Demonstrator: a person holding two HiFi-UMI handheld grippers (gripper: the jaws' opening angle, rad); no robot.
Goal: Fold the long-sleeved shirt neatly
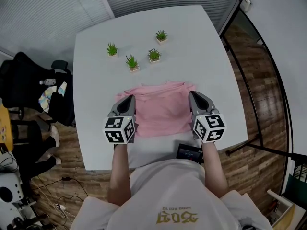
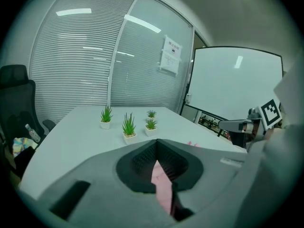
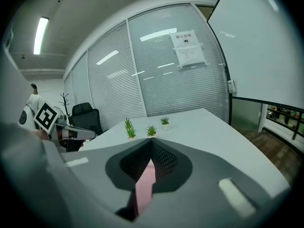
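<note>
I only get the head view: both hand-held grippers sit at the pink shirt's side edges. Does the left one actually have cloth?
Observer: Yes. The left hand-held gripper is shut on a strip of the shirt.
Operator: And the right one?
Observer: Same. The right hand-held gripper is shut, with pink cloth running between its jaws.
Operator: What lies ahead of them, past the plants?
Observer: A glass wall with blinds. A paper notice is stuck high on it.
</note>
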